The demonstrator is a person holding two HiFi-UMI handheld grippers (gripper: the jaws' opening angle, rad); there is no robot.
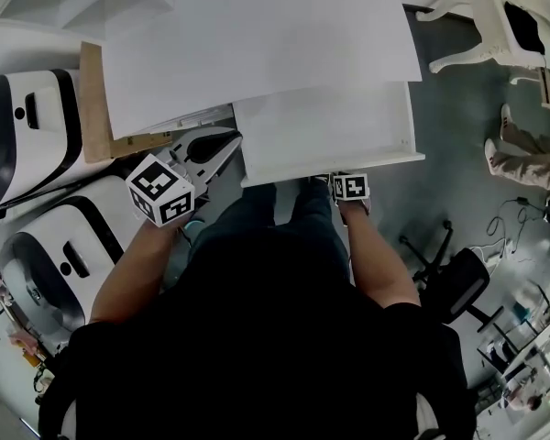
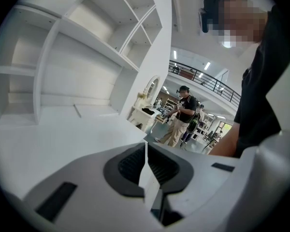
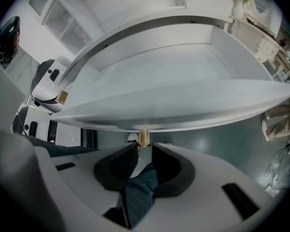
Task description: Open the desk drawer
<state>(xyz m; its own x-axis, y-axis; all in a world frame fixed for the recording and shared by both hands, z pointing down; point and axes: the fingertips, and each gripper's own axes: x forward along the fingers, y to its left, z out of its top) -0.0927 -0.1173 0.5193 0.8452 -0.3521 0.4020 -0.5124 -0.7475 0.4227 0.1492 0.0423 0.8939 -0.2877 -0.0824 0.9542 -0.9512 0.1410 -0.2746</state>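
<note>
The white desk (image 1: 257,44) has its drawer (image 1: 330,168) pulled out toward me, and the inside looks bare (image 3: 174,66). A small brass knob (image 3: 143,138) hangs under the drawer's front panel. My right gripper (image 3: 144,146) has its two tips close against that knob, one on each side. In the head view only its marker cube (image 1: 350,187) shows, at the drawer's front edge. My left gripper (image 1: 231,143) hovers left of the drawer, beside the desk, holding nothing. Its jaws are together, leaving a thin slit (image 2: 145,151), and it faces the desk top (image 2: 63,129).
Two white-and-black machines (image 1: 27,126) (image 1: 55,255) stand at the left, with a wooden board (image 1: 96,108) against the desk side. White shelves (image 2: 87,42) rise behind the desk. A black office chair (image 1: 458,282) and another person's legs (image 1: 518,154) are at the right.
</note>
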